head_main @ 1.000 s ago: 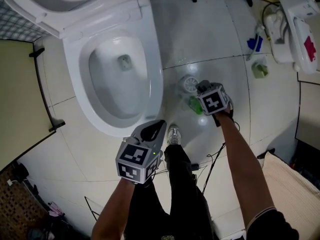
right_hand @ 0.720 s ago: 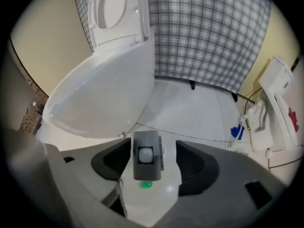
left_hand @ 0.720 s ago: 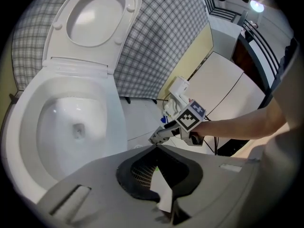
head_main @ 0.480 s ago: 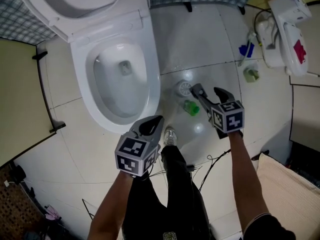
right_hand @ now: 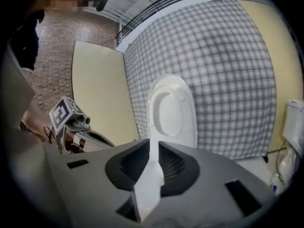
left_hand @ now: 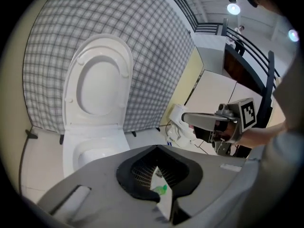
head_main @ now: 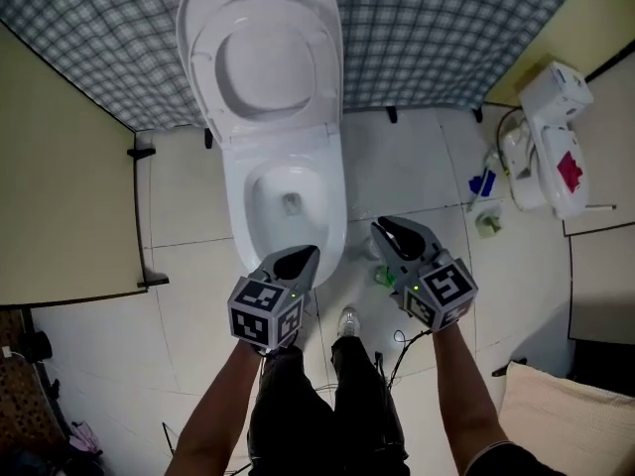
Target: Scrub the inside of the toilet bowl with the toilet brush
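A person stands on the tiled floor [head_main: 189, 296] with both grippers raised. The left gripper [head_main: 304, 255] has its jaws pressed together; the right gripper [head_main: 384, 229], whose jaws have just been closing, shows a narrow slit with nothing in it. Just beside the right gripper, on the floor right of the toilet bowl [head_main: 260, 228], a green end of the toilet brush [head_main: 383, 277] shows; its long axis seems upright, though too small to be sure. Beyond, the lid [head_main: 263, 62] stands raised against a checked wall [head_main: 427, 28].
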`<state>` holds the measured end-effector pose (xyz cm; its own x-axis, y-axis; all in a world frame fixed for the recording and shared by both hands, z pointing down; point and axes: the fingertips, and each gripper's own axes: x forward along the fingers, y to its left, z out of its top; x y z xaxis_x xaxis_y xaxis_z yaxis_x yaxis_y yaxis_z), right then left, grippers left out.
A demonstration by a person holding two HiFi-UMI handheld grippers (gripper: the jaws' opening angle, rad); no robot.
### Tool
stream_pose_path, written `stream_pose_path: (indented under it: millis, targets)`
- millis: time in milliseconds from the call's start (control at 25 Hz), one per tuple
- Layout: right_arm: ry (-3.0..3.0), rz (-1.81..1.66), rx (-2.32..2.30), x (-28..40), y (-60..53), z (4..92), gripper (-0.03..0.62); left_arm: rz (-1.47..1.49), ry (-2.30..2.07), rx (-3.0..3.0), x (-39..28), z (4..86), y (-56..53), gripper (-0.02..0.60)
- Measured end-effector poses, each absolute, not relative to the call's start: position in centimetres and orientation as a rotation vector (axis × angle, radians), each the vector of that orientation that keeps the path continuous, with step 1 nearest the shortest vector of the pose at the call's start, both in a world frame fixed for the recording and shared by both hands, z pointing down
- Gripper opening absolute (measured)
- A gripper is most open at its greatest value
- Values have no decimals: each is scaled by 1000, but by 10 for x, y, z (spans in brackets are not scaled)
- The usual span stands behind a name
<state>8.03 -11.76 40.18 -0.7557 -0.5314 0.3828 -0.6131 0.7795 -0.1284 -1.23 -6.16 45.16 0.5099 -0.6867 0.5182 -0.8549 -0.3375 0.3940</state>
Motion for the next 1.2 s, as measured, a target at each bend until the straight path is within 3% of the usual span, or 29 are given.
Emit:
stream_pose_path:
  millis: [80, 440, 1200]
  targets:
    - [-2688, 328, 827, 54, -109, 372, 11, 319, -1282, 2157, -21, 415, -64, 8]
    - [-2817, 270, 703, -15, -70, 247, 14, 110, -1438, 2260, -60, 265, -54, 8]
    - [-2930, 102, 671, -45, -33, 145, 14, 47, -1553, 2475, -76, 151, -35, 8]
